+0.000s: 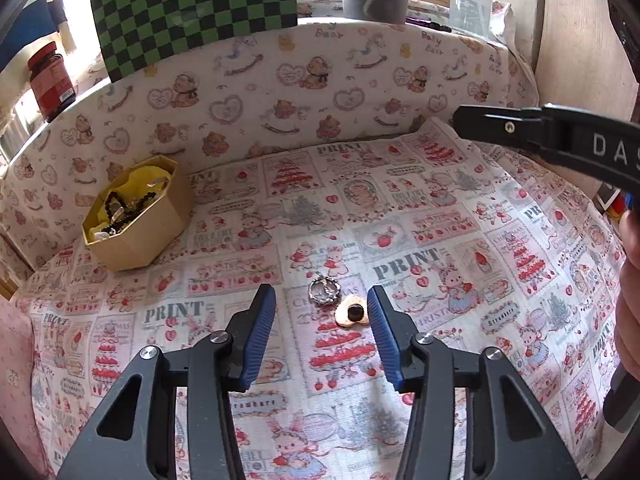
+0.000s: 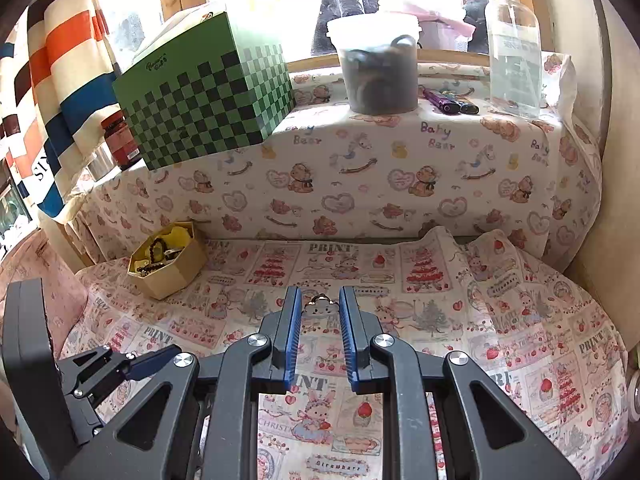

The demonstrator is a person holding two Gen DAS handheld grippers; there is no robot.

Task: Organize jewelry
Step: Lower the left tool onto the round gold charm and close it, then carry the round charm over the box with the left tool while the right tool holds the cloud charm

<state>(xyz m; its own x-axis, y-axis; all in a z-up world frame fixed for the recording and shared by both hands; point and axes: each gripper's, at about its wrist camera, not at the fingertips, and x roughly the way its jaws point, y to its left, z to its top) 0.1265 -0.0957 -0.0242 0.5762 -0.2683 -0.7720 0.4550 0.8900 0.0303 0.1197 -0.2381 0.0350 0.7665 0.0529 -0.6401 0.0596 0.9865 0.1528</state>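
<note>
A tan octagonal box [image 1: 138, 216] with yellow lining holds dark bead strings; it sits at the back left of the patterned cloth and also shows in the right wrist view [image 2: 168, 266]. My left gripper [image 1: 320, 300] is open just above the cloth. Between and just beyond its tips lie a silver ring-like piece [image 1: 324, 290] and a round orange brooch with a dark centre [image 1: 352, 312]. My right gripper [image 2: 320, 304] is shut on a small white cloud-shaped charm with a metal loop [image 2: 319, 307], held above the cloth. Part of the right gripper [image 1: 560, 140] shows at the upper right of the left wrist view.
A raised ledge behind carries a green checkered box [image 2: 208, 92], a grey tub [image 2: 378, 68], a clear bottle [image 2: 514, 48], lighters [image 2: 450, 102] and a red jar [image 1: 50, 80]. The left gripper's body [image 2: 60, 368] shows at lower left in the right wrist view.
</note>
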